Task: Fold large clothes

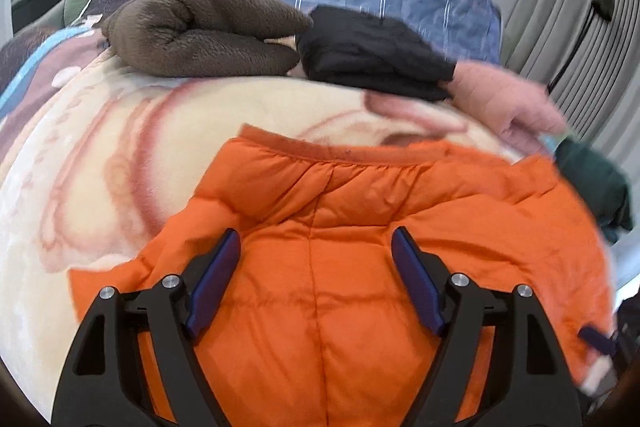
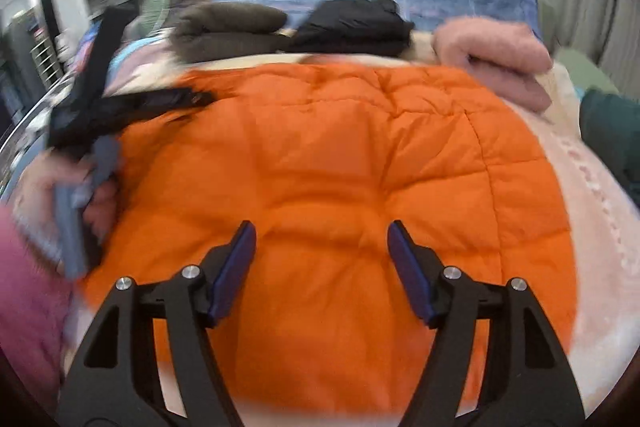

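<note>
Left gripper (image 1: pixel 316 243): jaws spread wide, nothing between them, above the orange puffer jacket (image 1: pixel 340 227). Right gripper (image 2: pixel 322 233): jaws likewise apart, empty, over the same jacket, which lies flat on a cream patterned blanket (image 1: pixel 100 147). Beyond: folded brown fleece (image 1: pixel 204 31), black garment (image 1: pixel 372 55), pink garment (image 2: pixel 496 55).

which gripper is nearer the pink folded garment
Right, as far as the views show. The right gripper hovers open over the orange jacket, pink garment ahead to its right. The left gripper is at the jacket's far left side.
</note>
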### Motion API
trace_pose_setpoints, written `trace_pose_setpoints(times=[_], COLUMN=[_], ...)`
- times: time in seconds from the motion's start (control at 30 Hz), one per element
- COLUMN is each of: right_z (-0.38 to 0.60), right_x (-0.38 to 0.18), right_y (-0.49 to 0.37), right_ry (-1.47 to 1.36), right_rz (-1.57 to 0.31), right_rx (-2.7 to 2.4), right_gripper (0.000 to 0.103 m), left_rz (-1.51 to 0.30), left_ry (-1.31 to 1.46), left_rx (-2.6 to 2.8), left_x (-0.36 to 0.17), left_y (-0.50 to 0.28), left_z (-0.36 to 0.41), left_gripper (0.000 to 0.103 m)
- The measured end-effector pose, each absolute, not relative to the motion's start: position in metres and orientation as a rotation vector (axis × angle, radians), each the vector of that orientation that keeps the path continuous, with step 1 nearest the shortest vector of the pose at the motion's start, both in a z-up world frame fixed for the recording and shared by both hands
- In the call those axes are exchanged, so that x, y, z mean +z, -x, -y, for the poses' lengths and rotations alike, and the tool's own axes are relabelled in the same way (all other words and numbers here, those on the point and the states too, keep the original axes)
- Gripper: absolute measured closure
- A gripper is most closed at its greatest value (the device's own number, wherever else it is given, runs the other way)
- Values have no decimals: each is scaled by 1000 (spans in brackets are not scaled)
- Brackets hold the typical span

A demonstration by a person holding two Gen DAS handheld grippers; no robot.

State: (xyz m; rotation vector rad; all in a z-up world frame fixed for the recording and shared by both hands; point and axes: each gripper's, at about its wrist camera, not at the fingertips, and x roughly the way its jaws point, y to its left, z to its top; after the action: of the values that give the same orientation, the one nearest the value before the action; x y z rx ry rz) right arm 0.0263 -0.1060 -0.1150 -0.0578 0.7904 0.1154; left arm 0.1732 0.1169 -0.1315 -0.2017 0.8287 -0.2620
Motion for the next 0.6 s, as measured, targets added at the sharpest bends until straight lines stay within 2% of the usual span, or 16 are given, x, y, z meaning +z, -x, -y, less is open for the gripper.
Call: trace_pose_setpoints(times=[0.1, 0.2, 0.3, 0.37, 0.47, 0.6], right_z=[96, 97, 106, 104, 80, 24], right_x=[-123, -154, -140, -123, -99, -106], right_y=[3, 3, 4, 13, 37, 57], right_ry=[72, 66, -3, 40, 260, 449], right_rz=[-832, -913, -911, -844, -675, -611], right_rx=[199, 219, 228, 225, 245, 428], right_gripper=[33, 29, 28, 27, 25, 24], left_rz=[-812, -768, -748, -744, -743, -812], left_ry=[220, 240, 301, 383, 480, 560], left_rx=[-227, -196, -189, -231, -286, -348], left_x=[-120, -107, -103, -105, -115, -137], left_y=[-164, -146, -130, -118, -107, -109], left_z=[-131, -155, -183, -208, -236, -248], left_gripper=[21, 20, 20, 20, 20, 20])
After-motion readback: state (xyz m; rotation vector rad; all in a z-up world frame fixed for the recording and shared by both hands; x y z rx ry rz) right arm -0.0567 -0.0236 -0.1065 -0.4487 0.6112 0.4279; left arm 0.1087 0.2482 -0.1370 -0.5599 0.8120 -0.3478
